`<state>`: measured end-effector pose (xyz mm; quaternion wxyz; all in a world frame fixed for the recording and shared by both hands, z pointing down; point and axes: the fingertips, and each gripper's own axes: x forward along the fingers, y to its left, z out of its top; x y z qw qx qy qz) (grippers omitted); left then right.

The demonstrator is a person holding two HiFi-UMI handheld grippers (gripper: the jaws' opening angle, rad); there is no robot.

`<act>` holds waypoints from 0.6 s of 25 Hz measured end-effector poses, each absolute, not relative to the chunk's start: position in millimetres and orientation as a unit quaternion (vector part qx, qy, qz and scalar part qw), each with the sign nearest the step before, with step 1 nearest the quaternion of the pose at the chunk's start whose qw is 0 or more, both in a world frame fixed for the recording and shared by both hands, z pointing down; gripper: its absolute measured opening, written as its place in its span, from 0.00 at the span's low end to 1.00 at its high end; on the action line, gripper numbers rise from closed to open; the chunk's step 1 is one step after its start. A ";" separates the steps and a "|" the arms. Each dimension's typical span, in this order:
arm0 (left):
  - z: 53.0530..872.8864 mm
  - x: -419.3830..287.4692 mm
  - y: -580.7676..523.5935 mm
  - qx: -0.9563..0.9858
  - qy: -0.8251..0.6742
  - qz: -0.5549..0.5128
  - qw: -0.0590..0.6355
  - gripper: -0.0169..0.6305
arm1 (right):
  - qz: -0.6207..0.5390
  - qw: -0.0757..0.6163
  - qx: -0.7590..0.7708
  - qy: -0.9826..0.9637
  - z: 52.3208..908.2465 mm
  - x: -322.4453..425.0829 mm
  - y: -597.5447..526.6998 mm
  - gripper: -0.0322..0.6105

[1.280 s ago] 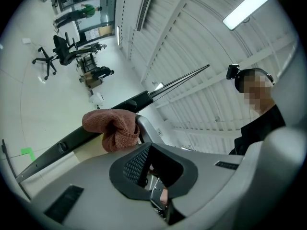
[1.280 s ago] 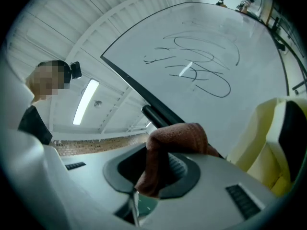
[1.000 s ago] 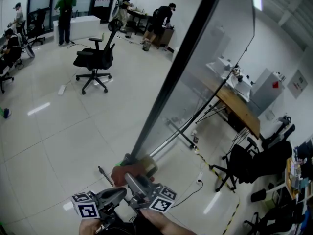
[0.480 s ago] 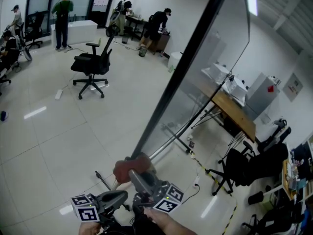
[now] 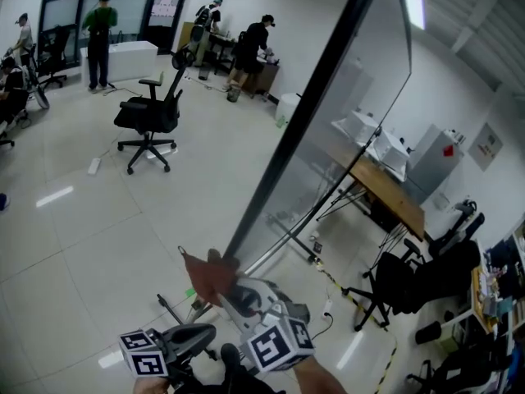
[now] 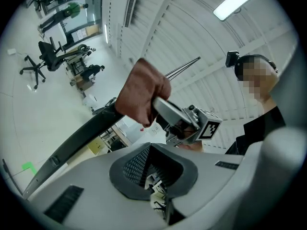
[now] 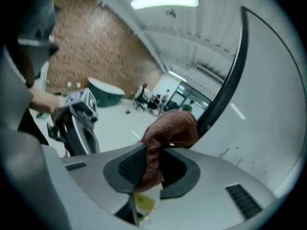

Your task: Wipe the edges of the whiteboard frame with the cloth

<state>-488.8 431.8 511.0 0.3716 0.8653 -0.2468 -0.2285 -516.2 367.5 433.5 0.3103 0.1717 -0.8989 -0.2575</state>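
The whiteboard's black frame edge runs as a slanted bar from the top of the head view down to the floor. A reddish-brown cloth sits at its lower end, and my right gripper is shut on it. In the right gripper view the cloth bunches out between the jaws right beside the black frame. My left gripper hangs lower left, apart from the board, jaws shut with nothing in them. The left gripper view shows the cloth against the frame, with the left gripper below.
The board's stand legs and cables lie on the white tiled floor. A black office chair stands far left, another chair and a wooden desk are beyond the board. People stand at the far back.
My right gripper has lifted and swung the cloth leftward at the frame's lower end, and its marker cube has moved closer to the head camera. The left gripper has stayed roughly in place.
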 end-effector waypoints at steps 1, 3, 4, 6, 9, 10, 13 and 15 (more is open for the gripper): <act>509.0 -488.0 431.2 0.867 -0.246 -0.228 0.369 0.01 | -0.277 0.341 0.193 -0.877 441.6 -512.0 357.1 0.17; 504.8 -486.0 429.5 0.870 -0.244 -0.227 0.364 0.01 | -0.292 0.363 0.215 -0.858 451.3 -510.8 347.1 0.17; 502.8 -485.6 428.6 0.871 -0.244 -0.226 0.362 0.01 | -0.296 0.363 0.224 -0.855 452.9 -512.0 344.2 0.17; 497.6 -487.7 427.1 0.873 -0.245 -0.228 0.356 0.01 | -0.310 0.357 0.243 -0.847 451.3 -515.6 339.7 0.17; 484.3 -493.4 426.1 0.875 -0.248 -0.233 0.344 0.01 | -0.339 0.346 0.261 -0.835 446.8 -519.9 338.7 0.17; 479.0 -494.5 426.3 0.877 -0.249 -0.234 0.338 0.01 | -0.348 0.343 0.266 -0.831 445.6 -520.0 339.7 0.17; 464.2 -494.3 425.8 0.884 -0.248 -0.235 0.320 0.01 | -0.359 0.331 0.279 -0.827 441.1 -519.1 340.9 0.17; 455.3 -493.0 423.4 0.888 -0.243 -0.235 0.311 0.01 | -0.359 0.324 0.284 -0.828 435.5 -519.3 339.4 0.17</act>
